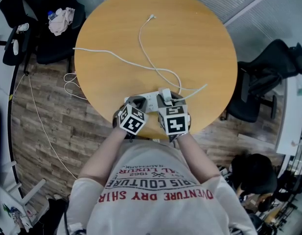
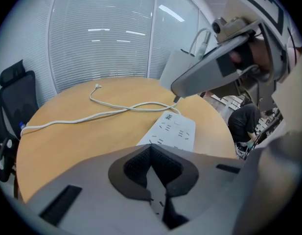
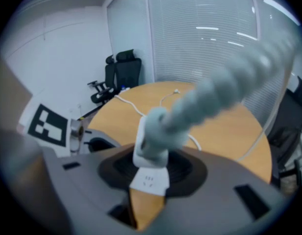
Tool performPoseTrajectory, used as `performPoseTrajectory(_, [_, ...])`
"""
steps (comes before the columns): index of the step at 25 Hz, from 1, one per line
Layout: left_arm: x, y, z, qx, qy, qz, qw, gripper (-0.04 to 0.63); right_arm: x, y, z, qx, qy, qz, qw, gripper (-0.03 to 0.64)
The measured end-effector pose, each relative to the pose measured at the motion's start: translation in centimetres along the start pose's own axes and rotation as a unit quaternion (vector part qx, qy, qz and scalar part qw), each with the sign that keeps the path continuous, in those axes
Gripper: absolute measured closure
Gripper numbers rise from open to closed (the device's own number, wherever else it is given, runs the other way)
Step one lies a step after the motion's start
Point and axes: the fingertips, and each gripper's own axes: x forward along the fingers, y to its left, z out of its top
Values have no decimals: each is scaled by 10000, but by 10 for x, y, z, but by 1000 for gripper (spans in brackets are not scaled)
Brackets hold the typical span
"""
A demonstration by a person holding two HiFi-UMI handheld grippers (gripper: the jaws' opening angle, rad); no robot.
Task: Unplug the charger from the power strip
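The jaws of the left gripper (image 2: 153, 168) pinch one end of the power strip (image 2: 173, 130). Its view, unlike the head view, shows the charger (image 2: 180, 67) clear above the strip, clamped in the right gripper's (image 3: 151, 163) jaws.

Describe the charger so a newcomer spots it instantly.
On the round wooden table, find the white power strip at the near edge. The charger is the small white block in the right hand-held gripper above it: boxy, not long and flat, with a cable leaving its top.

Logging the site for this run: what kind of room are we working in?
Most likely an office meeting room: a round wooden table, black office chairs around it, and slatted blinds along the wall.
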Motion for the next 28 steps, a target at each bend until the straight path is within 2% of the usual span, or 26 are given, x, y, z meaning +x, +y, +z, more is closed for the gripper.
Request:
performPoseTrajectory(2, [-2, 3, 3, -324, -63, -8, 9995, 563, -10, 0, 6, -97, -155, 52, 9998, 460])
performPoseTrajectory(4, [-10, 5, 14, -553, -305, 23, 9980, 563, -19, -2, 10, -126, -298, 88, 9994, 460])
performPoseTrajectory(7, [-34, 10, 45, -768, -878, 58, 9932, 563, -34, -4, 19, -67, -555, 185, 9983, 462])
performPoseTrajectory(11, [-80, 16, 88, -937, -1767, 153, 9797, 563, -55, -3, 38, 8, -1057, 413, 9935, 462])
performPoseTrajectory(15, [-131, 22, 122, -811, -2375, 447, 9670, 563, -81, -1, 61, -149, -1657, 455, 9850, 462])
performPoseTrajectory(19, [-179, 22, 160, -667, -2989, 631, 9499, 563, -109, 1, 82, -298, -2179, 500, 9742, 462])
performPoseTrajectory(21, [-201, 21, 178, -508, -3303, 765, 9394, 563, -123, 2, 91, -314, -2418, 557, 9682, 462])
performPoseTrajectory(25, [-242, 9, 201, -201, -3977, 840, 9134, 563, -151, 8, 111, -458, -2891, 705, 9536, 462])
performPoseTrajectory(28, [-260, 2, 204, -25, -4191, 972, 9027, 563, -170, 12, 125, -617, -3239, 765, 9410, 462])
